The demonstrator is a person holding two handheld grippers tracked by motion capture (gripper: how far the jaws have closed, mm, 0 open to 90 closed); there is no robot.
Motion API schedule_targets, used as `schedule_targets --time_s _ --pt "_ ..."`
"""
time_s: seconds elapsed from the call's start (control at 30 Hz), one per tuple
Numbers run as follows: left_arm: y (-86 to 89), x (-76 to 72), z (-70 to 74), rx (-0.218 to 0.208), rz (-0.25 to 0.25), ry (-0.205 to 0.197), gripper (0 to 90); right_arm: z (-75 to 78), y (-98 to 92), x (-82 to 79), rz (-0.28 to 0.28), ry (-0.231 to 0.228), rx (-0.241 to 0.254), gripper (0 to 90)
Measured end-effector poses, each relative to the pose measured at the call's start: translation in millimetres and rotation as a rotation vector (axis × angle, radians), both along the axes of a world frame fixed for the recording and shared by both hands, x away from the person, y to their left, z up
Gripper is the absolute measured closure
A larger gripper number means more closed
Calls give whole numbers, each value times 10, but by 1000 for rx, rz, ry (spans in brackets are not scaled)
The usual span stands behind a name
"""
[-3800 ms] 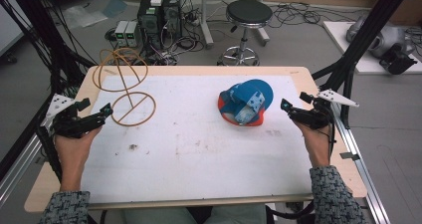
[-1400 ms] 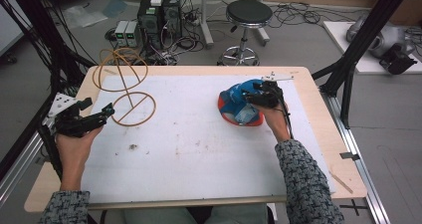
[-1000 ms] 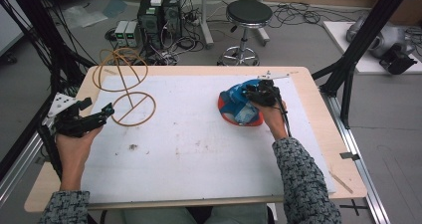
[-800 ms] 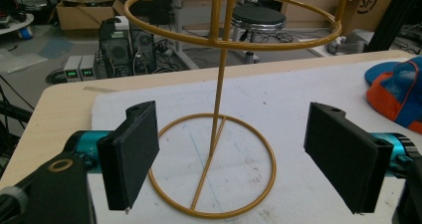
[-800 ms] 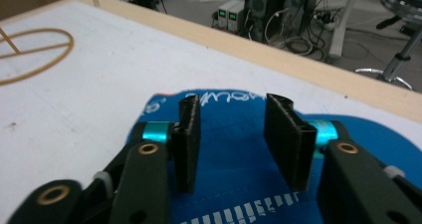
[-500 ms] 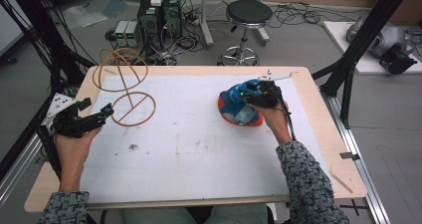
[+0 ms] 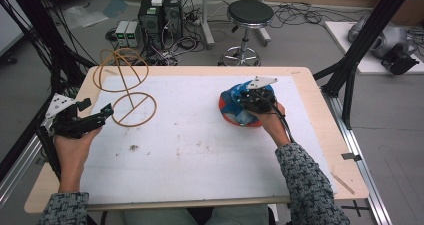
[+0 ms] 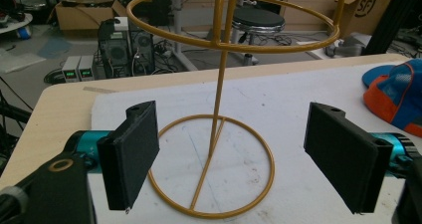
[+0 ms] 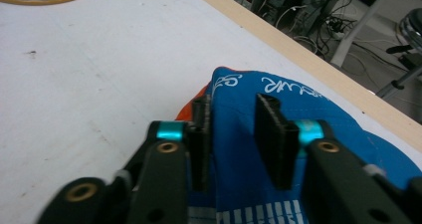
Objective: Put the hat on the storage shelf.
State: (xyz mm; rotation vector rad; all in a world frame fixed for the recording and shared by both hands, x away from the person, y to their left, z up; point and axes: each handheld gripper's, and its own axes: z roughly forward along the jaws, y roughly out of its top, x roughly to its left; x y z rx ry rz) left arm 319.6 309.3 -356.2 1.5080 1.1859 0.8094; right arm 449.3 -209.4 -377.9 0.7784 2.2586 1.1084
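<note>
A blue cap with an orange brim [image 7: 231,104] lies on the white mat at the right. My right gripper [image 7: 251,101] is on top of it, pointing left. In the right gripper view the jaws [image 9: 236,115] stand close together with the blue cloth [image 9: 278,90] between them; they have just been closing and pinch it. A gold wire stand [image 7: 134,109] with a ring base and a hoop on top rises at the left. My left gripper [image 7: 95,111] is held open just left of the stand, whose pole [image 8: 219,84] stands beyond its wide-apart pads [image 8: 133,154].
The wooden table edge [image 7: 320,105] runs close behind my right hand. A stool [image 7: 250,15] and computer boxes [image 7: 160,10] stand on the floor beyond the table. The mat [image 7: 200,145] spreads between the two hands. The cap [image 8: 398,92] shows far right in the left gripper view.
My right gripper has come in from the table's right edge onto the cap and shifted slightly on it. The left gripper and the wire stand have stayed put.
</note>
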Motion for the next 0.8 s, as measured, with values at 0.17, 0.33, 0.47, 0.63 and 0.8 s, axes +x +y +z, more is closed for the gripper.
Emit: schedule_targets --time_s 0.17,0.33,0.47,0.63,0.8 --pt "-1 -1 0 -2 -1 -2 219 36 -18 -8 -15 -34 16 882" --pt "3 -4 5 -1 -1 -3 220 116 -89 -9 -47 -55 90 888" --pt "4 -5 7 -3 4 -1 220 190 -180 21 -74 -60 172 888" --pt "12 -8 11 -5 5 -1 220 299 -246 39 -109 -67 258 889" --pt "19 -14 19 -8 7 -3 220 422 -272 75 -130 -76 315 889"
